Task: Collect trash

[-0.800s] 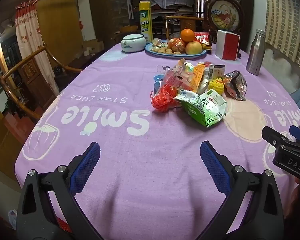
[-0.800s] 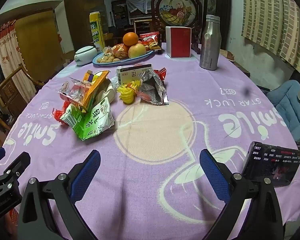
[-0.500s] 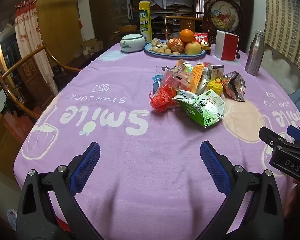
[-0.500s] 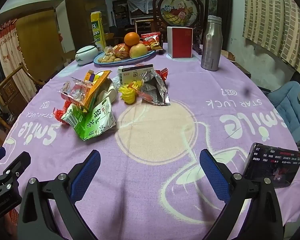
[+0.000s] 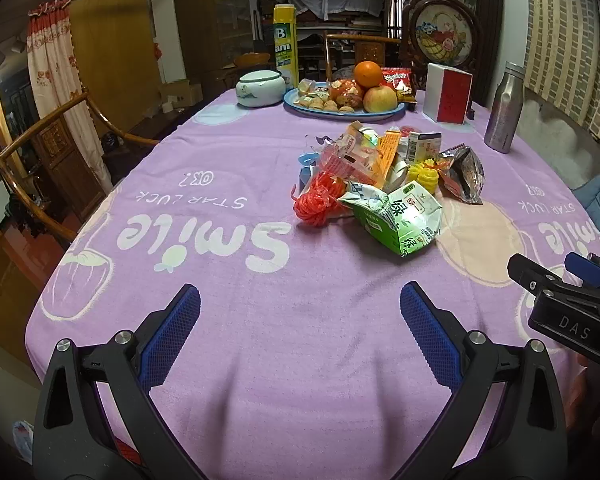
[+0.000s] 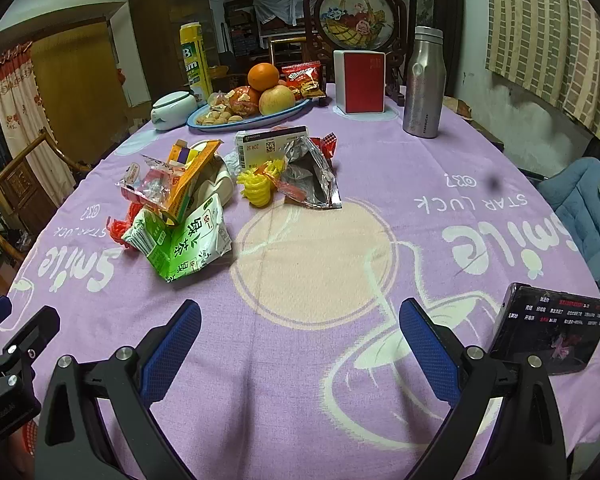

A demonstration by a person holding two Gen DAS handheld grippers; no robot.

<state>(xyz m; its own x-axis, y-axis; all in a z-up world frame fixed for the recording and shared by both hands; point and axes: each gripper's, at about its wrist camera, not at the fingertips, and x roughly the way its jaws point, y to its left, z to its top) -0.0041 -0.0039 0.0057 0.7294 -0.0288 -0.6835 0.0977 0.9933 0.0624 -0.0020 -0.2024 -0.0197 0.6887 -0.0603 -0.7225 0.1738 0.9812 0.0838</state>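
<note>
Both tongs hang over the near part of a purple tablecloth [image 5: 228, 152] with big white letters on it. The left gripper [image 5: 300, 312] is wide open, with nothing between its blue pads, only cloth under it. The right gripper [image 6: 300, 320] is wide open too and holds nothing. The trash pile [image 5: 380, 184] lies ahead of both tongs, well apart from them: ahead and a bit to the right of the left gripper, ahead and to the left of the right gripper. In the pile, the closest piece to the tongs is a crumpled green and white carton [image 6: 180, 240]. Beside it lie a red mesh bundle [image 5: 318, 200], an orange wrapper [image 6: 192, 176], a little yellow ridged thing [image 6: 258, 190], a silver foil bag [image 6: 312, 176] and a small white box [image 6: 272, 144]. Farther away, behind the pile, sit a blue fruit plate [image 6: 252, 118], a red and white box [image 6: 362, 82] and a steel bottle [image 6: 424, 84]. A dark phone [image 6: 552, 328] lies just beside the right gripper, on its right.
</note>
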